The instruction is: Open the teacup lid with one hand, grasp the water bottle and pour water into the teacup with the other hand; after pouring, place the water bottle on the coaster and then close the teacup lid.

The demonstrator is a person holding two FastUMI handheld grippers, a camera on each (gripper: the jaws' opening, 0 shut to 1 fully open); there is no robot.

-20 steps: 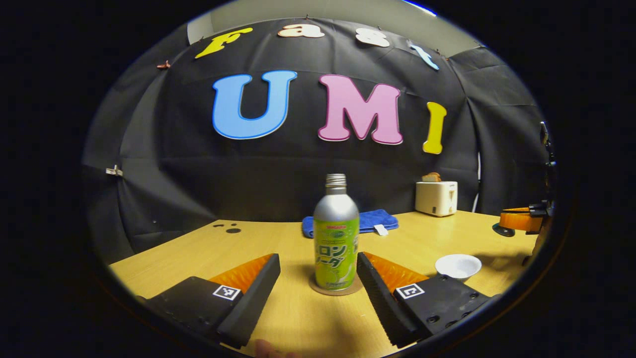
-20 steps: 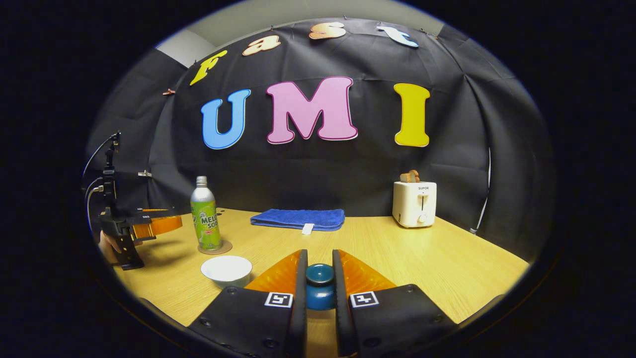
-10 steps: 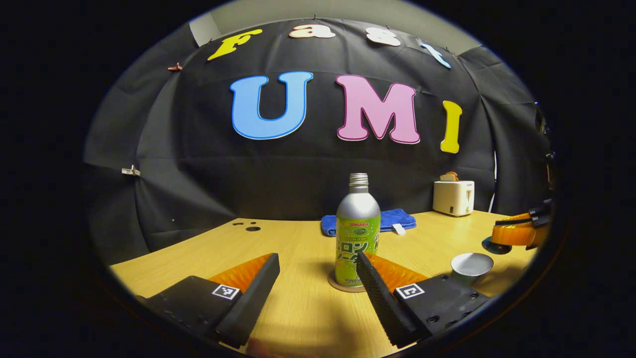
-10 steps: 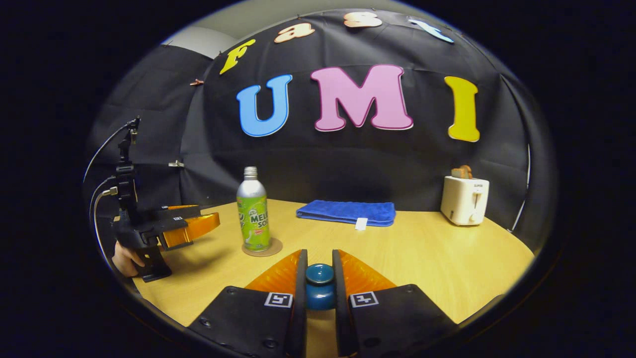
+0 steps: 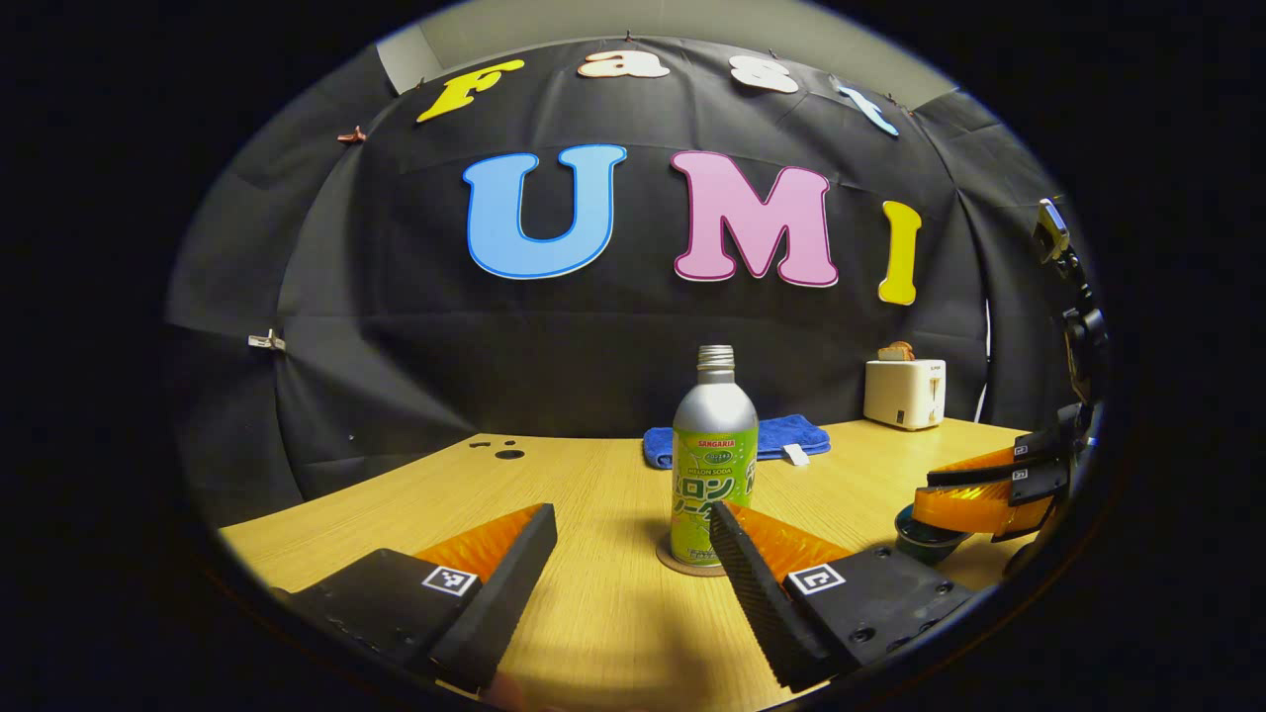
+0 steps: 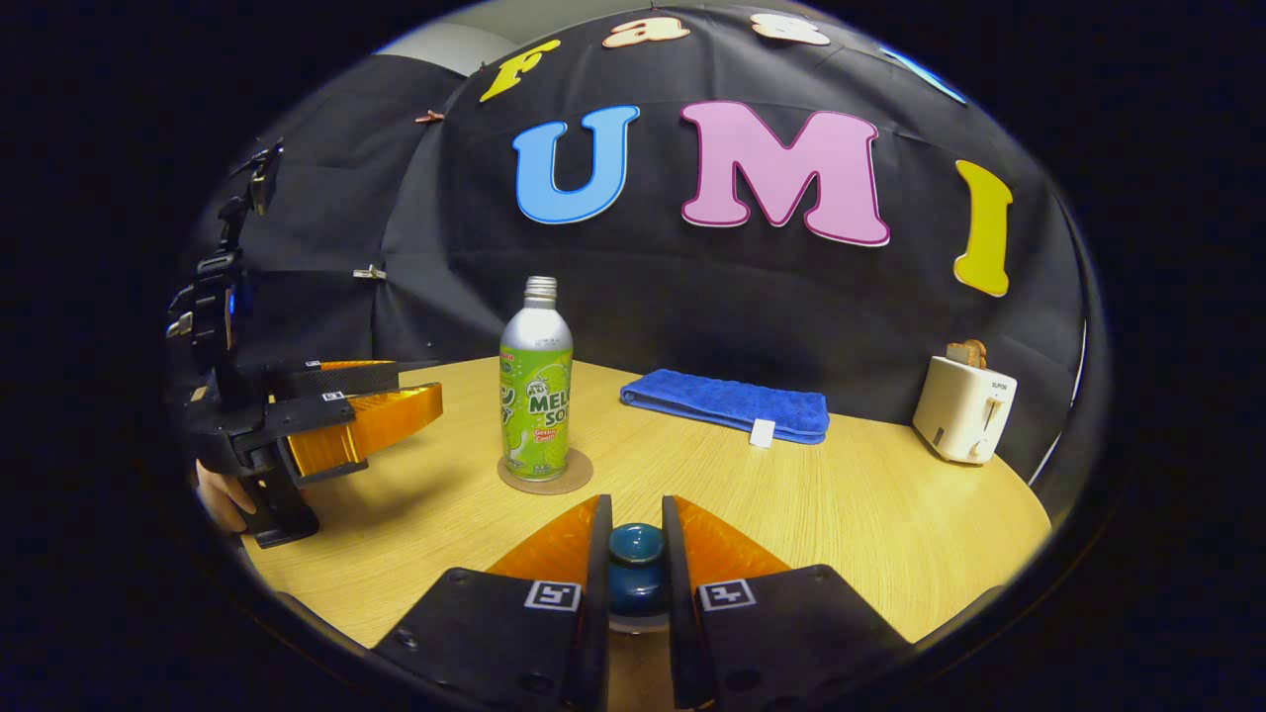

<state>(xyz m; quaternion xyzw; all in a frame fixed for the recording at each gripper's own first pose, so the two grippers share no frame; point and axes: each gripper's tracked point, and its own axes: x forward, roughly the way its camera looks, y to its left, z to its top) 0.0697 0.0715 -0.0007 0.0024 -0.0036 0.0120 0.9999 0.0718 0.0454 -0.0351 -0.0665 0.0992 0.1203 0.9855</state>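
A silver bottle with a green label (image 5: pixel 714 455) stands upright on a round brown coaster (image 5: pixel 682 566) on the wooden table. My left gripper (image 5: pixel 633 524) is open just in front of it; its right finger overlaps the bottle's base in the left gripper view. My right gripper (image 6: pixel 636 529) is shut on the knob of the teal teacup lid (image 6: pixel 636 572). At the right edge of the left gripper view, that gripper (image 5: pixel 930 491) holds the lid (image 5: pixel 925 539) low over the table. The teacup is hidden under it. The bottle (image 6: pixel 535 391), coaster (image 6: pixel 546 477) and left gripper (image 6: pixel 435 388) stand to the right gripper's front left.
A folded blue towel (image 6: pixel 727 403) lies at the back of the table (image 6: pixel 870 524), with a white toaster (image 6: pixel 964 405) to its right. A hand (image 6: pixel 223 494) holds the left gripper's handle. Small dark holes (image 5: pixel 506 453) mark the table's far left.
My right gripper has carried the lid left and down over the white teacup, which showed open before and is now covered. The left gripper swung a little left, then held still, open.
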